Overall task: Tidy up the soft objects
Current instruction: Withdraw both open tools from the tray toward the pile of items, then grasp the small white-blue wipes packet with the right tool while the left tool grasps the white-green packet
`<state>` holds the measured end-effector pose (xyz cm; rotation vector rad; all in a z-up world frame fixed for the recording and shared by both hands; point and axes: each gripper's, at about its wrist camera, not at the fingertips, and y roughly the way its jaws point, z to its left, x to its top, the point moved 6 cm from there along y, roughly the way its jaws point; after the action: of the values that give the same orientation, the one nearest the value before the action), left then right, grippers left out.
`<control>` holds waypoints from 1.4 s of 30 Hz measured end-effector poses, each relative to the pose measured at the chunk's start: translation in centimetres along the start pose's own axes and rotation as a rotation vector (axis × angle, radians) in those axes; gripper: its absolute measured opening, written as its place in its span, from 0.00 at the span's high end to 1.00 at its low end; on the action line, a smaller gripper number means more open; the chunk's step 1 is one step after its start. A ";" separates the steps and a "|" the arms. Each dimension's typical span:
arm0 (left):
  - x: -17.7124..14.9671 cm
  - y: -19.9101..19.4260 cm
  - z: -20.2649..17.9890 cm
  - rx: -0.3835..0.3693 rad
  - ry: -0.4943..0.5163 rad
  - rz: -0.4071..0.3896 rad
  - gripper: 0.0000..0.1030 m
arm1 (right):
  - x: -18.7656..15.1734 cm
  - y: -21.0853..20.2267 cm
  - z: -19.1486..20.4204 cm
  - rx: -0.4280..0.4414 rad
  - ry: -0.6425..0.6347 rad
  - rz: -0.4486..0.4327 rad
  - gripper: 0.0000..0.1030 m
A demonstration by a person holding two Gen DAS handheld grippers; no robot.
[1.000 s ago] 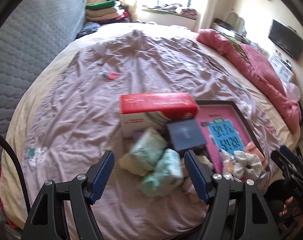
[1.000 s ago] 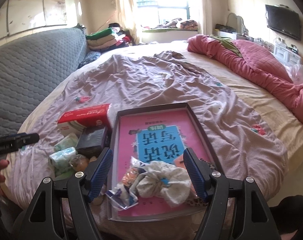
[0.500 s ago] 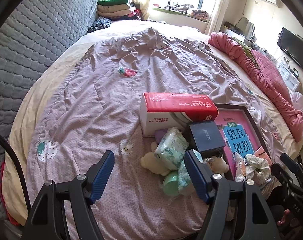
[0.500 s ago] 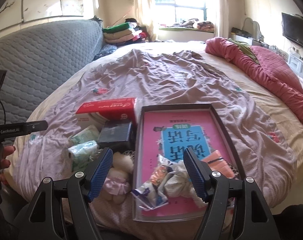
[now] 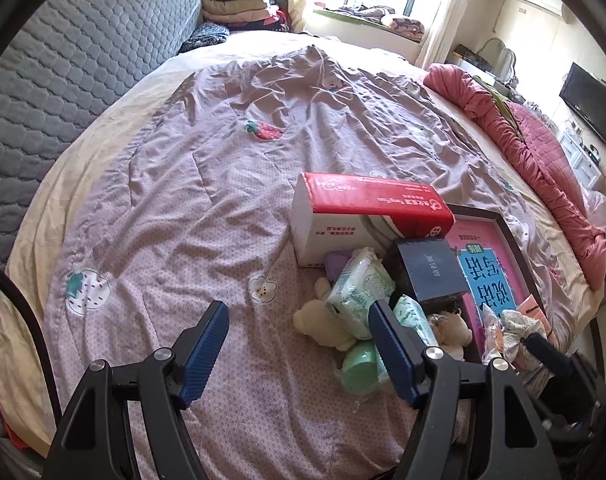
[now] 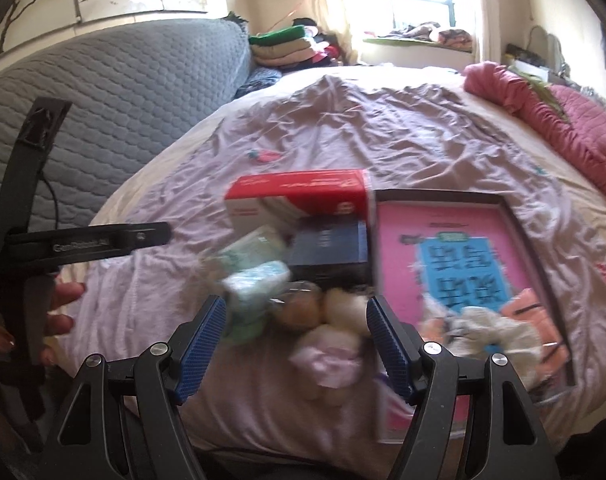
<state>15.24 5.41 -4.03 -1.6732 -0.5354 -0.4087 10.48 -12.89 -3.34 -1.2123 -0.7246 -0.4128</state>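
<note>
A pile of soft things lies on the bed: green-and-white tissue packs (image 5: 359, 284) (image 6: 255, 280), a cream plush toy (image 5: 323, 324), a pink and white plush (image 6: 331, 344) and a light green pack (image 5: 361, 368). A red-and-white tissue box (image 5: 367, 216) (image 6: 299, 200) and a dark blue box (image 5: 431, 270) (image 6: 331, 248) stand behind them. My left gripper (image 5: 299, 352) is open and empty over the bedcover, left of the pile. My right gripper (image 6: 295, 344) is open and empty, just in front of the plush toys.
A dark tray (image 5: 521, 252) (image 6: 543, 264) holds a pink book, a white scrunchie (image 5: 519, 328) (image 6: 491, 328) and small packets. A grey quilted headboard (image 5: 63, 64) is on the left. A red quilt (image 5: 543, 152) lies on the right. Folded clothes (image 5: 239, 4) are stacked at the back.
Both grippers have shifted left. The pile now sits right of my left gripper, and my right gripper faces the plush toys instead of the tray. Both stay open.
</note>
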 end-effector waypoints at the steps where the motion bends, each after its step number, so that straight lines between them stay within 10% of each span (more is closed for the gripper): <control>1: 0.0 0.1 0.2 -0.002 -0.004 0.001 0.30 | 0.0 0.6 0.8 0.010 -0.010 0.007 0.28; 18: 0.3 3.5 0.7 -0.057 -0.008 0.014 0.30 | -0.4 7.3 4.0 0.020 0.052 0.085 0.28; 31: 0.4 6.7 -1.8 -0.154 0.017 0.060 0.30 | -0.9 8.6 2.3 0.081 0.053 0.085 0.66; 42: -0.3 8.5 -3.8 -0.179 0.053 0.092 0.30 | -2.1 5.9 -0.5 0.177 0.074 0.109 0.77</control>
<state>19.93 0.55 -10.53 -1.8458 -0.3906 -0.4427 12.95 -11.64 -9.03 -1.0592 -0.6155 -0.2950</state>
